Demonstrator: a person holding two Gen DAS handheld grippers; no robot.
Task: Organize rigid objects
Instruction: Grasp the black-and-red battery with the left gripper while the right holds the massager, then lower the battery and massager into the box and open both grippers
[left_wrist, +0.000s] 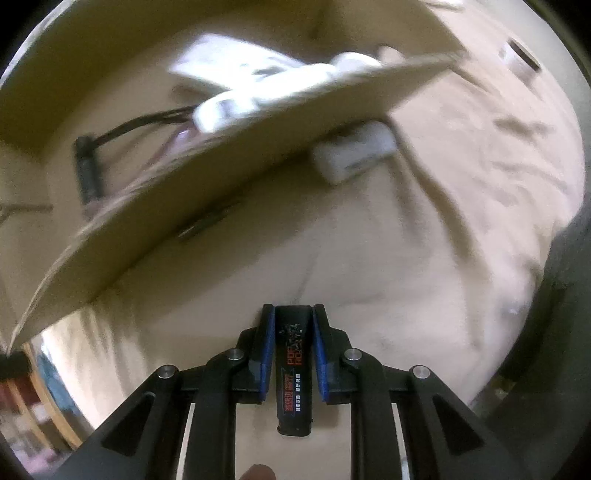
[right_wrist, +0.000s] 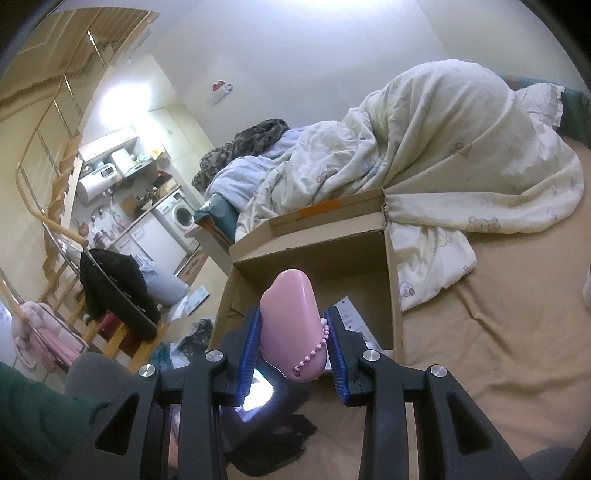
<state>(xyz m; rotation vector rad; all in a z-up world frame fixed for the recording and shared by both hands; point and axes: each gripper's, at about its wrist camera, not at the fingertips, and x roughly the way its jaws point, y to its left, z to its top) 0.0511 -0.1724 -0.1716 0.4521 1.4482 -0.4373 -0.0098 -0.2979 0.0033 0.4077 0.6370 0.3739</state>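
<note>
Left wrist fingers (left_wrist: 293, 314) clamping black lighter (left_wrist: 293, 369) below box edge (left_wrist: 221, 147), right fingers (right_wrist: 291, 317) gripping pink case (right_wrist: 291, 325) over open box (right_wrist: 391, 277)

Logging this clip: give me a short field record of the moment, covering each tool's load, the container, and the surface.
left tool: shut on a black lighter with red print
right tool: shut on a pink oval case with a bead chain
container: open cardboard box, white items and a black cable inside
surface: tan bedsheet, cream duvet behind the box
image quality: left wrist view motion-blurred
</note>
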